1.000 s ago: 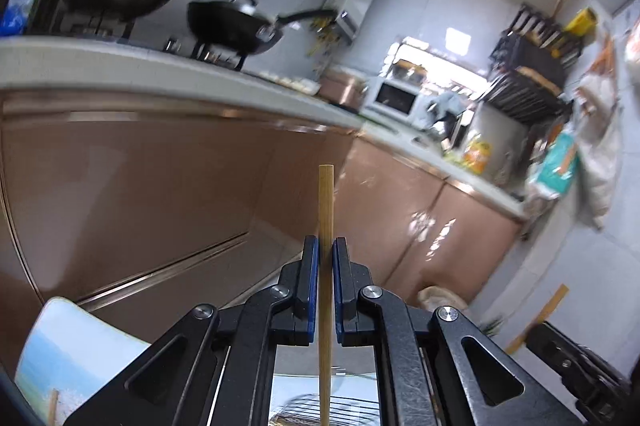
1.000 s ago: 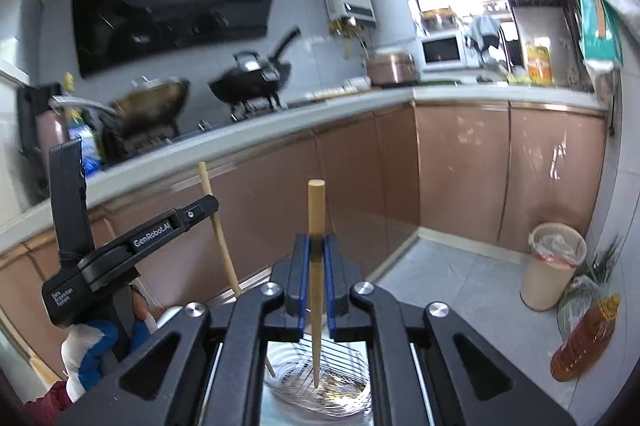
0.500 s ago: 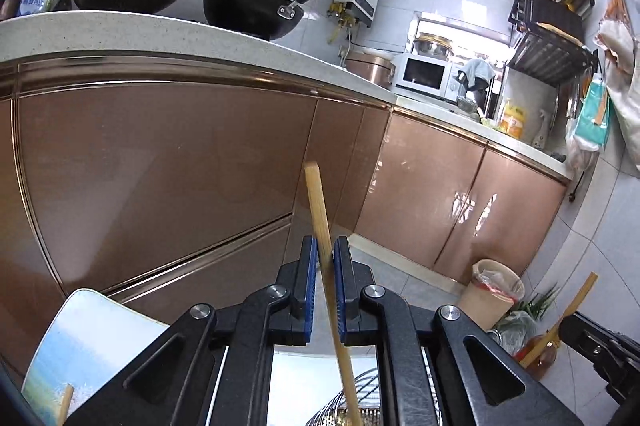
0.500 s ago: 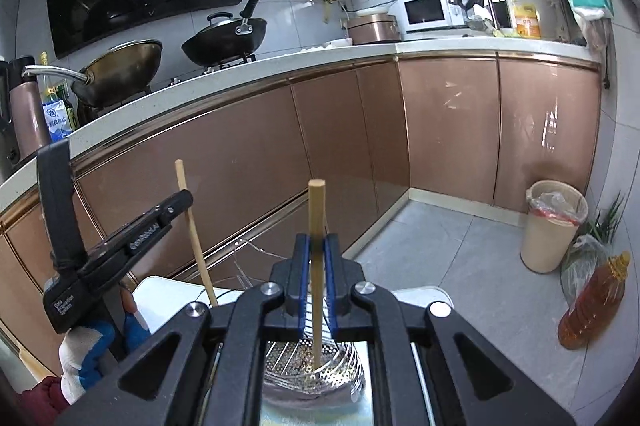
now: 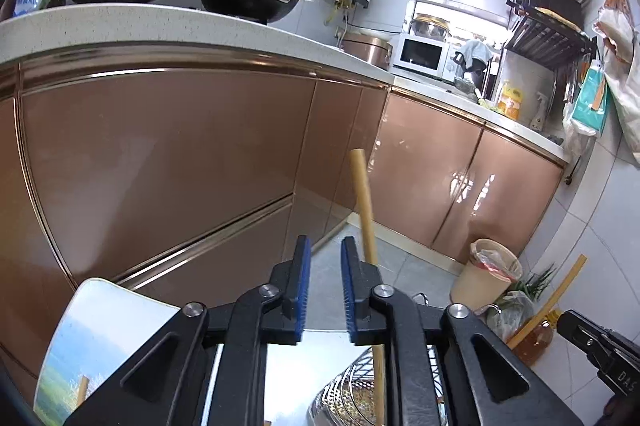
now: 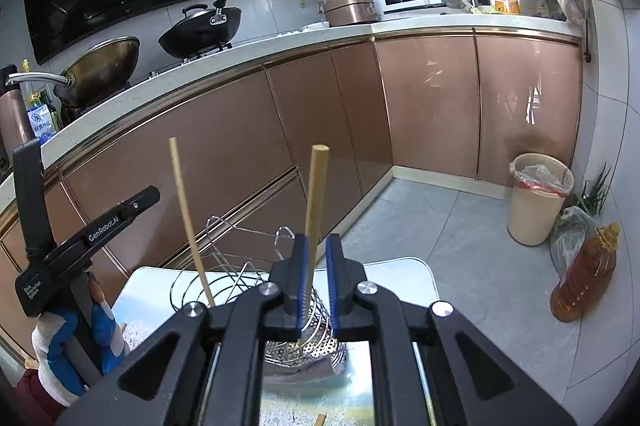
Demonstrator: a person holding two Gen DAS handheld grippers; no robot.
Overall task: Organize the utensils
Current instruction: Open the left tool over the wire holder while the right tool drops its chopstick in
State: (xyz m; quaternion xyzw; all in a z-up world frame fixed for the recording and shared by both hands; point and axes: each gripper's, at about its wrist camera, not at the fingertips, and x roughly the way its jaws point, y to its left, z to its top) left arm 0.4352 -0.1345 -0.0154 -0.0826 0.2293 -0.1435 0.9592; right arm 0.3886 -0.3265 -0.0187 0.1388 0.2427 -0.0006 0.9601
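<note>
1. Left gripper [image 5: 323, 286]: black, angular linkage arms with ribbed blue pads; the jaws stand apart with a clear gap and nothing between them.
2. Pale wooden chopstick [image 5: 363, 205]: a straight, round, matt stick standing just outside the left gripper's right finger, tilted slightly, its lower end down inside the wire holder [image 5: 352, 386].
3. Right gripper [image 6: 316, 284]: same black build; the jaws are partly parted, with a second chopstick [image 6: 315, 201] rising between the pads. It lies close against the left pad, with a gap to the right pad; whether it is gripped cannot be told.
4. Wire holder [image 6: 304, 338]: a shiny chrome basket of curved rods with a perforated metal base, standing on the small table [image 6: 416, 274], toward its far edge. Both chopsticks have their lower ends in it.
5. Small table: rounded corners, glossy printed landscape top.
6. Surroundings: glossy copper-coloured cabinets [image 6: 432, 105] under a speckled white counter, and a beige bin [image 6: 536, 197] on the grey tiled floor.
</note>
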